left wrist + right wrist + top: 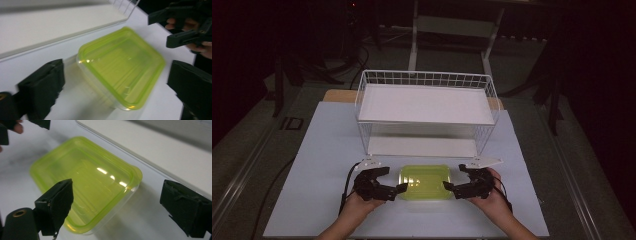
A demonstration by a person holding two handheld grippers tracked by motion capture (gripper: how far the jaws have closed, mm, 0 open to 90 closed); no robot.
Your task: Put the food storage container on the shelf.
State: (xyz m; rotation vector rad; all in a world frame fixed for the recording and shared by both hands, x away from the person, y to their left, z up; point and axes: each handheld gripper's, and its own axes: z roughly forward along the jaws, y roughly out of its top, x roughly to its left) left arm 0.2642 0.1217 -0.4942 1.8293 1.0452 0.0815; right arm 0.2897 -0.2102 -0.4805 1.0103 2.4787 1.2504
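In the high view, one green container (425, 182) lies flat on the white worktop (327, 150), in the lower middle of the frame, just in front of one white wire rack (427, 107) with two shelves. There are two hand-held grippers. The left hand-held gripper (388, 182) is at the left side of the container and the right hand-held gripper (458, 180) is at its right side. Both have their jaws wide apart. The lower jaw tips are very near the container's ends, but I cannot tell if they touch it.

In the left gripper view, the container (122, 67) sits in the middle of the frame between the two black jaws, which stand apart and do not press on it. The other gripper (180, 27) shows at the upper right.

In the right gripper view, the container (85, 180) fills the middle left. The jaws are far apart; the left jaw overlaps its near edge and the right jaw is well apart from it. Nothing is gripped.
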